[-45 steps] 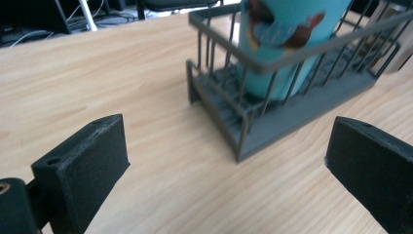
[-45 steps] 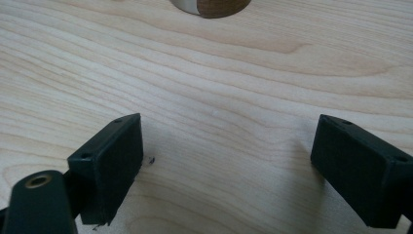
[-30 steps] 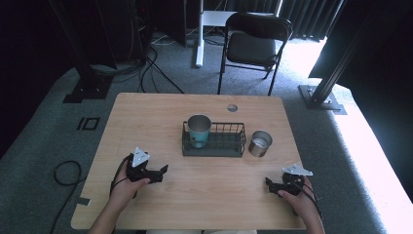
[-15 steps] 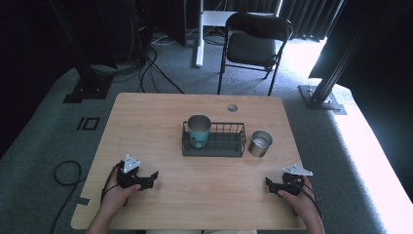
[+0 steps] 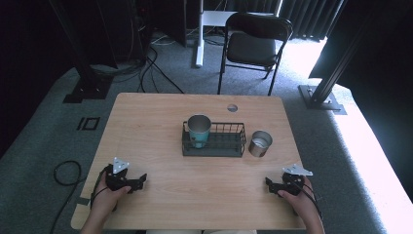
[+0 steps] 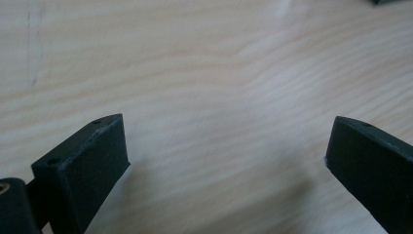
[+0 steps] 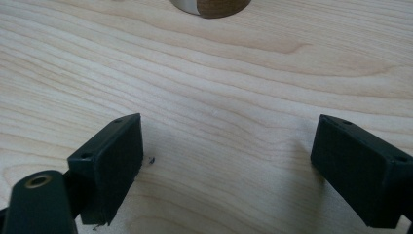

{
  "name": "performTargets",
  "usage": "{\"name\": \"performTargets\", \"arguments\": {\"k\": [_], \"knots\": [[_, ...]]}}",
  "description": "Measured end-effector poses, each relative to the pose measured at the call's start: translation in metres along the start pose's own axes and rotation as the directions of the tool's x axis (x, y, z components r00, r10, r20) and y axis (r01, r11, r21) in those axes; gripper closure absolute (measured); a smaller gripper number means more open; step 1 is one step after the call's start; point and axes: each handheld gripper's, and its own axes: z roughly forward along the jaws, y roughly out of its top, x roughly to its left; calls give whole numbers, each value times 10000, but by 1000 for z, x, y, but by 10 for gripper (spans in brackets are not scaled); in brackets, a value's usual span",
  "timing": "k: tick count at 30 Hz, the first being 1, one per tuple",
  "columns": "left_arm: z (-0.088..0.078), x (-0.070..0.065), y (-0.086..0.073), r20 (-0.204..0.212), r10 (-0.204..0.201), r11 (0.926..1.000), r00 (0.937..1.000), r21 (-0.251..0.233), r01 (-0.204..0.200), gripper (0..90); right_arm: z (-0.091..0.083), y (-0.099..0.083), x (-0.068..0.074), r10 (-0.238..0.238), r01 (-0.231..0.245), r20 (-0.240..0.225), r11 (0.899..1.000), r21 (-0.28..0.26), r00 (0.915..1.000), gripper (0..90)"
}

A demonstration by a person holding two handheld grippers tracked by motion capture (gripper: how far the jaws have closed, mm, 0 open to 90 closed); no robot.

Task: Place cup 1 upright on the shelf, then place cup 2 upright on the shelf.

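Both grippers are resting low on the pale wooden tabletop (image 5: 160, 122), near the person's edge and well apart from the work. The left gripper (image 5: 140, 180) is sitting at the near left with its fingers (image 6: 87, 165) spread wide over bare wood, nothing between them. The right gripper (image 5: 269, 183) is sitting at the near right, fingers (image 7: 109, 161) likewise spread and empty. The teal metal cup (image 5: 198, 130) is standing upright in the left end of the black wire rack (image 5: 229, 146) at mid-table; the small silver metal cup (image 5: 259, 143) is standing just beside the rack's right end. Judging by this, the hands are parked in a ready pose, the silver cup nearest the right gripper.
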Motion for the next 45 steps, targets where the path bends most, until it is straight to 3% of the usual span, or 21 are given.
{"name": "performTargets", "arguments": {"k": [5, 9, 45], "knots": [[-3, 6, -4, -86, -75, 9998, 9999, 187, 77, 26, 0, 0, 0, -1, 1, 0, 10000, 0, 10000, 115], [-5, 10, -7, -309, 118, 9986, 9995, 511, -102, 26, 0, 0, 0, 0, 0, -1, 10000, 2, 10000, 115], [-6, 12, -9, -134, 231, 9986, 9996, 483, -224, 26, 4, 4, -1, 8, -8, 63, 10000, 1, 10000, 115]]}}
